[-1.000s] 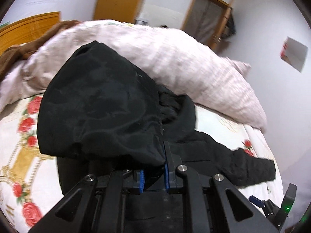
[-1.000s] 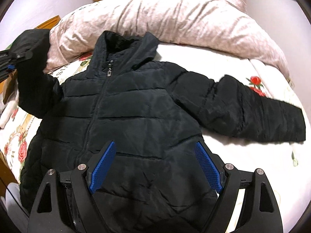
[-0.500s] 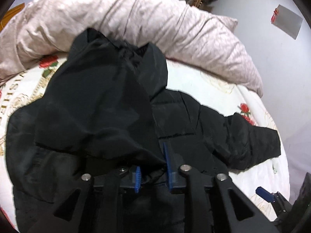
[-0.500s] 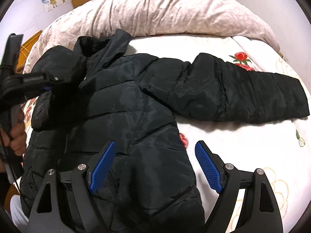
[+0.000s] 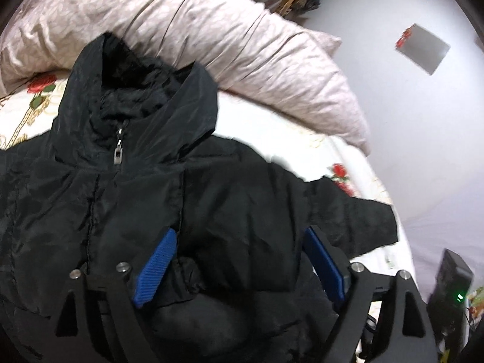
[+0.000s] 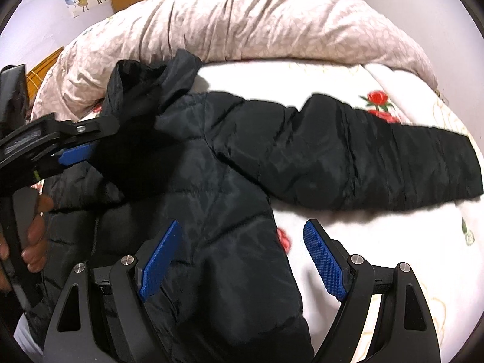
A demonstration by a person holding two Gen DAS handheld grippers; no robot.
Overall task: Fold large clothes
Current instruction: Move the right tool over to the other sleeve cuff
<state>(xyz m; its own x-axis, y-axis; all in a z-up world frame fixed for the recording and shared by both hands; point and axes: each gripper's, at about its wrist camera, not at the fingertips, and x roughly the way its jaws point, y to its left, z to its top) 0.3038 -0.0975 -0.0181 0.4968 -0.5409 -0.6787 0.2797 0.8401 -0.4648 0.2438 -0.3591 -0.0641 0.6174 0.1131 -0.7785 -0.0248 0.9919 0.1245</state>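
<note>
A white bedsheet printed with red roses [image 6: 348,69] carries a crumpled pale pink duvet [image 6: 257,21] along its far side. In front of it lies a black quilted puffer jacket [image 6: 217,187], zip up, one sleeve [image 6: 378,163] stretched flat to the right. The left gripper [image 5: 242,260] hangs just over the jacket's chest with its blue-padded jaws spread wide, holding nothing. The right gripper [image 6: 242,260] is equally wide apart and empty, straddling the jacket's side edge below that sleeve.
</note>
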